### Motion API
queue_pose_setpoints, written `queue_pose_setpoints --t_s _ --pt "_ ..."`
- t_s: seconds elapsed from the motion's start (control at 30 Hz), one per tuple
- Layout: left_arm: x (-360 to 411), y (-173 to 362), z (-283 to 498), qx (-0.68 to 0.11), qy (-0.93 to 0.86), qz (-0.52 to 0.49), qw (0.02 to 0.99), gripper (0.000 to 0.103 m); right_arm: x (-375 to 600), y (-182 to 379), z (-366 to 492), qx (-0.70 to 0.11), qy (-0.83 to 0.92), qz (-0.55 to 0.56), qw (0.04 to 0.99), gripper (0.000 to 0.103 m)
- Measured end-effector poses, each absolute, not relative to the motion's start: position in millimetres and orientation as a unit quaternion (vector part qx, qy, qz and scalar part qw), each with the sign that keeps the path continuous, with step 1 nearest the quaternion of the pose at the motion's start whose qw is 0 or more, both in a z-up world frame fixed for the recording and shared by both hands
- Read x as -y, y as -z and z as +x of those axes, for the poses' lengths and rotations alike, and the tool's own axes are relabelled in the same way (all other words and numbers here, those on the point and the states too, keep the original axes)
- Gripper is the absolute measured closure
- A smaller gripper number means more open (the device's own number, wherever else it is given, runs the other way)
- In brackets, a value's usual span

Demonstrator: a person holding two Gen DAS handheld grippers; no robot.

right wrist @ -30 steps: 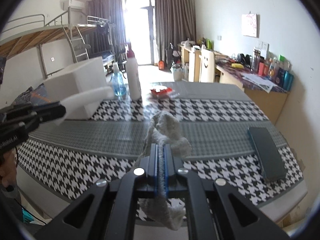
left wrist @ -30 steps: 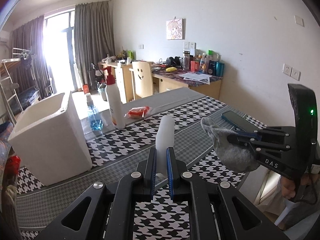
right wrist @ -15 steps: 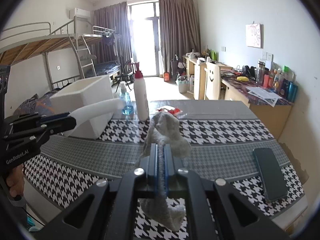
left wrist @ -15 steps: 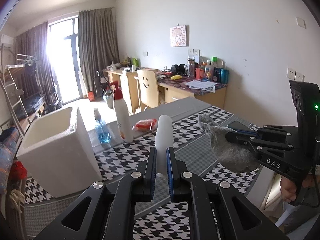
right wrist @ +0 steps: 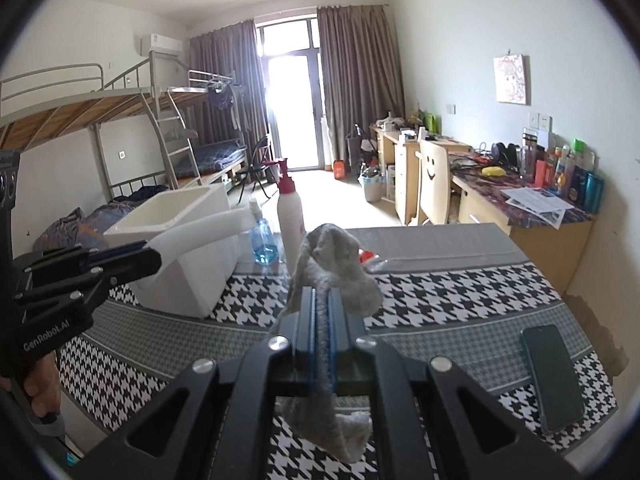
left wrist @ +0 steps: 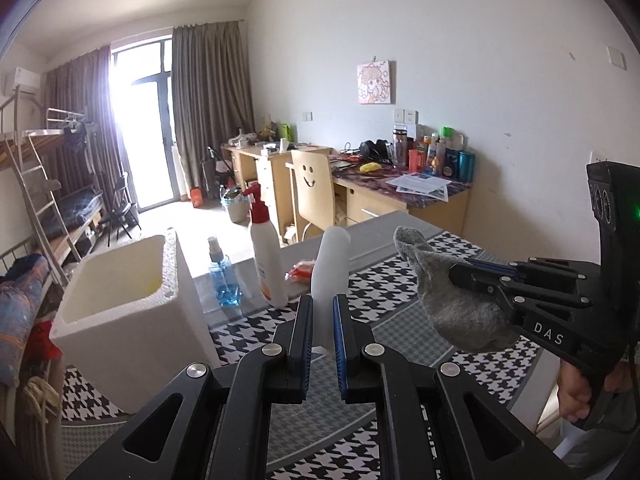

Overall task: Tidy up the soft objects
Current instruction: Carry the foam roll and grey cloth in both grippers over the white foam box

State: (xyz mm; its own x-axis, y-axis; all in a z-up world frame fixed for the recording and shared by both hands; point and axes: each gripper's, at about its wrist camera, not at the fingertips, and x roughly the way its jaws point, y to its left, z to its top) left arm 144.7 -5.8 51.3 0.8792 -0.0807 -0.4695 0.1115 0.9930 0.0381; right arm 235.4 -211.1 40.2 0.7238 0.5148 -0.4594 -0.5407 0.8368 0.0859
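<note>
My left gripper (left wrist: 323, 307) is shut on a white foam strip (left wrist: 331, 264) that sticks up between the fingers; the strip also shows in the right wrist view (right wrist: 200, 234), pointing toward the box. My right gripper (right wrist: 323, 300) is shut on a grey sock (right wrist: 336, 268) that droops on both sides of the fingers; the sock also shows at the right of the left wrist view (left wrist: 448, 304). Both are held above the houndstooth table. An open white foam box (left wrist: 128, 320) stands on the table's left; it also shows in the right wrist view (right wrist: 188, 256).
A white pump bottle (left wrist: 266, 256) with a red top, a blue spray bottle (left wrist: 224, 276) and a red packet (left wrist: 300, 270) stand behind the box. A dark phone (right wrist: 554, 372) lies at the table's right edge. A chair and cluttered desks stand beyond.
Both grippers have risen above the table with their loads still held. The foam box now shows more of its open top.
</note>
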Motion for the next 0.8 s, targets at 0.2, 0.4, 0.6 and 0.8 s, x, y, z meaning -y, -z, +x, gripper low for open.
queue_pose_setpoints --t_s 0.2,0.4,0.6,0.8 --pt "0 -61 154 -0.238 0.049 0.026 0.970 0.093 205 -51 241 -0.234 -0.287 -0.022 0.929 0.096" --pt "-4 -74 163 -0.227 0.035 0.025 0.973 0.093 195 -65 246 -0.221 -0.293 -0.021 0.930 0.096" --pt "-10 -86 167 -0.214 0.024 0.026 0.976 0.093 184 -77 251 -0.213 -0.302 -0.024 0.929 0.096" --pt "-16 -92 173 -0.209 0.015 0.022 0.978 0.093 175 -87 254 -0.203 -0.307 -0.027 0.930 0.095"
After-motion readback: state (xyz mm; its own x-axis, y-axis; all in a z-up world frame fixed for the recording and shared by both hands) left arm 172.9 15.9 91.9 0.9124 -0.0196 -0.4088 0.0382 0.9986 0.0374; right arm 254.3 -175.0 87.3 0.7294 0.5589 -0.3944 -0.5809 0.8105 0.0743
